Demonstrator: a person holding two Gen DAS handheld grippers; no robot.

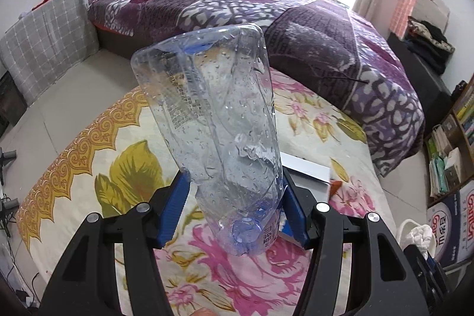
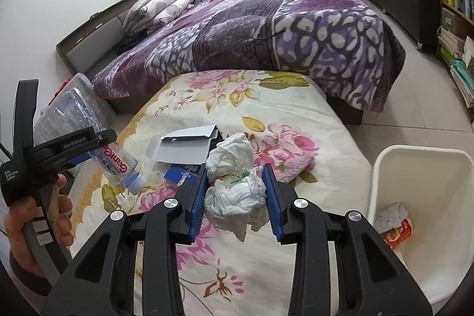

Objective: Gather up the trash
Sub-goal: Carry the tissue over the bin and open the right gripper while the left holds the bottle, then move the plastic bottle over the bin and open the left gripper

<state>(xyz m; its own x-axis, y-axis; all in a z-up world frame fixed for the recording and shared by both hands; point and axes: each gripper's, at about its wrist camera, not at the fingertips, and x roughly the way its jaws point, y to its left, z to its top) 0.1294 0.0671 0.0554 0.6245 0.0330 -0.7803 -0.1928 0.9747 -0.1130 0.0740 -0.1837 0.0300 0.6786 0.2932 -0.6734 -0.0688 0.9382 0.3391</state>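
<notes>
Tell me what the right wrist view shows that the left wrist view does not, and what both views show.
Only the right wrist view shows the white bin with a noodle cup inside, the right gripper holding a white bag, and the left hand. Only the left wrist view shows the left gripper from behind, closed on the plastic bottle, base pointing away. Both show the bottle, the floral cover, the flat white box and the purple bed.

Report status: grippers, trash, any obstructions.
Left gripper shut on clear crushed plastic bottle, cap end down. Right gripper shut on knotted white plastic bag. White plastic bin at right, nothing blocking; flattened white carton on table.
</notes>
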